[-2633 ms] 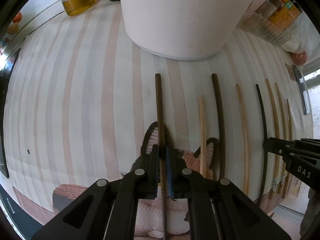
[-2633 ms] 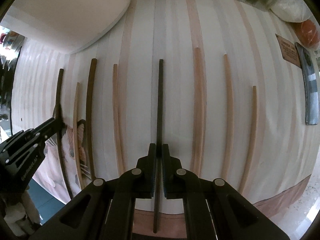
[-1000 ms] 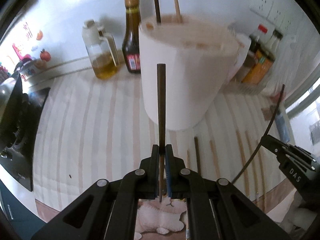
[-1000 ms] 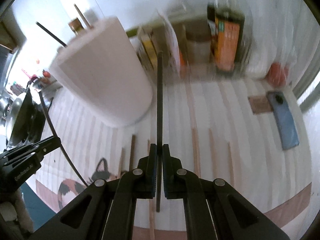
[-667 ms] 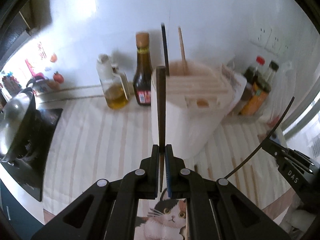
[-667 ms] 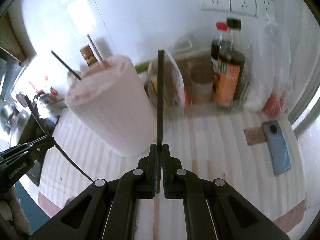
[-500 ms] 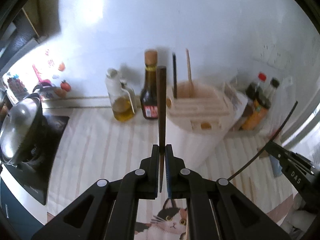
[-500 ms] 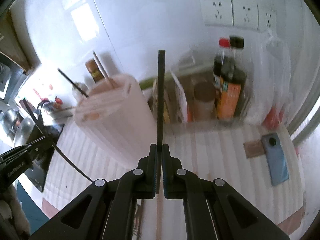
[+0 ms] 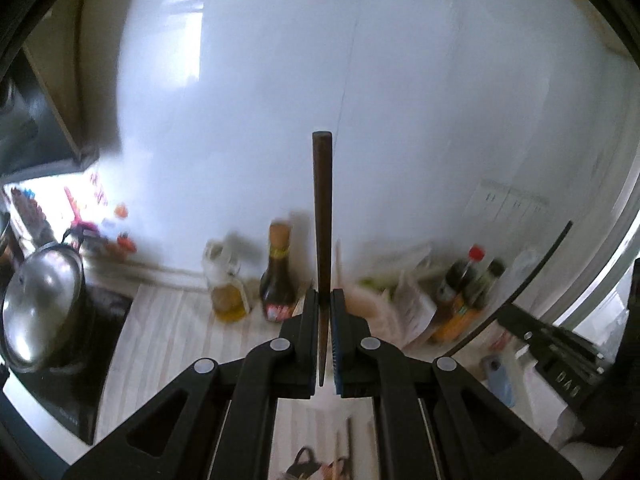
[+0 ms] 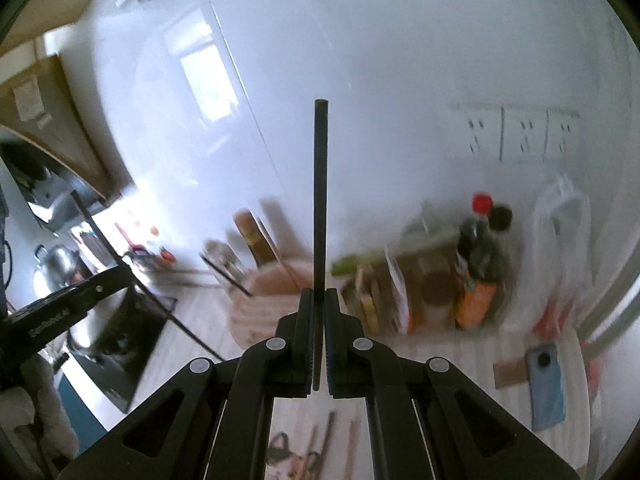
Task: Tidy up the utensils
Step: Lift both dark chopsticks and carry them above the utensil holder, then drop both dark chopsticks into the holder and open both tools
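My left gripper (image 9: 325, 300) is shut on a dark brown chopstick (image 9: 322, 216) that stands straight up from the jaws, high above the counter. My right gripper (image 10: 319, 300) is shut on a thin black chopstick (image 10: 321, 200), also pointing up. The pale pink utensil holder (image 10: 272, 308) stands below, blurred, with a black chopstick (image 10: 226, 274) and a wooden chopstick (image 10: 280, 258) leaning in it. In the left wrist view the holder (image 9: 360, 308) is mostly hidden behind the jaws. Several chopsticks (image 10: 328, 432) lie on the striped cloth below.
An oil jug (image 9: 226, 284) and a soy sauce bottle (image 9: 278, 276) stand left of the holder. More bottles (image 10: 480, 248), a plastic bag (image 10: 560, 236) and a blue phone (image 10: 546, 384) are on the right. A steel pot (image 9: 40, 300) sits on the hob at far left. The white wall is close behind.
Both grippers have risen well above the counter, each still holding its chopstick. The holder has dropped low in both views and the wall now fills most of them.
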The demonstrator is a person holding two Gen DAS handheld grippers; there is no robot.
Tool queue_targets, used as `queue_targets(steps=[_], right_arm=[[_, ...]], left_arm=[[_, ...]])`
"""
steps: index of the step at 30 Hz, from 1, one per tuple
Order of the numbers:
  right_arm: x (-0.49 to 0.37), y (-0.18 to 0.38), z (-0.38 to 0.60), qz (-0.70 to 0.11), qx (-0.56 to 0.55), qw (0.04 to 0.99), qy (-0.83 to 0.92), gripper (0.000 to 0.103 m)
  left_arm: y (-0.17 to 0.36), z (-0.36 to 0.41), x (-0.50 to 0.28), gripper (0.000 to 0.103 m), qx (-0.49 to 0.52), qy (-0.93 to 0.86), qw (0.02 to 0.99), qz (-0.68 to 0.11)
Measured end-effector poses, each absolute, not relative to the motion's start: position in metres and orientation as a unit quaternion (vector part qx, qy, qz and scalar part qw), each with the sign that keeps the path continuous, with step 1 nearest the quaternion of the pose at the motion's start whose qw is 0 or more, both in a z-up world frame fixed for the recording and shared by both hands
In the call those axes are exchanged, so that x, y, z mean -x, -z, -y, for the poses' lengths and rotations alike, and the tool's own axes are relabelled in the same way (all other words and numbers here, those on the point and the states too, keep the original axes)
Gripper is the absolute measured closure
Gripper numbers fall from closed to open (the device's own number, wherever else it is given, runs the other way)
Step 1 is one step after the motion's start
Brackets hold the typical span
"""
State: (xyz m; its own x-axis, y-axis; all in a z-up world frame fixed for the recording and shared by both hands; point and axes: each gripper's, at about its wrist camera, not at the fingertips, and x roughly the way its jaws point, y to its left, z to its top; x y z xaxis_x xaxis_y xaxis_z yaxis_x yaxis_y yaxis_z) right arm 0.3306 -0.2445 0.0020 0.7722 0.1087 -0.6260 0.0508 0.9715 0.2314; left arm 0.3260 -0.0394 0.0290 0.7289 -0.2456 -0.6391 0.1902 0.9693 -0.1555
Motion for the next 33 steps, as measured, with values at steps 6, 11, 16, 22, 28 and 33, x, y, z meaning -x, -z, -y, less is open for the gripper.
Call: queue_targets(steps=[6,11,16,22,28,33], right_arm=[[-0.352,-0.039,0.236,-0.307,-0.104,0.946,-0.025,0.099],[-0.384,-0.044,0.234,-0.296,-0.096,0.95,-0.013,0.098],[-0.42,-0.026,0.236,-0.312,-0.105,0.944,-0.004,0.098],[-0.457,0.008,0.24,-0.345,-0.115,0.931,0.004,0.098],[-0.48,0.034,0.238,-0.375,-0.111,0.92,0.001,0.098],[-0.492,0.052,0.234,-0.399,-0.11,0.91,-0.009,0.098]], left_arm=[[-0.059,0.055,-0.354,0.1,0.035,0.133,0.937,-0.322],[-0.05,0.065,-0.392,0.1,0.026,0.137,0.931,-0.338],[-0.019,0.065,-0.431,0.1,0.018,0.127,0.92,-0.371],[0.017,0.066,-0.46,0.1,0.023,0.126,0.904,-0.408],[0.039,0.069,-0.476,0.1,0.023,0.129,0.892,-0.432],[0.054,0.071,-0.481,0.1,0.026,0.139,0.881,-0.452]])
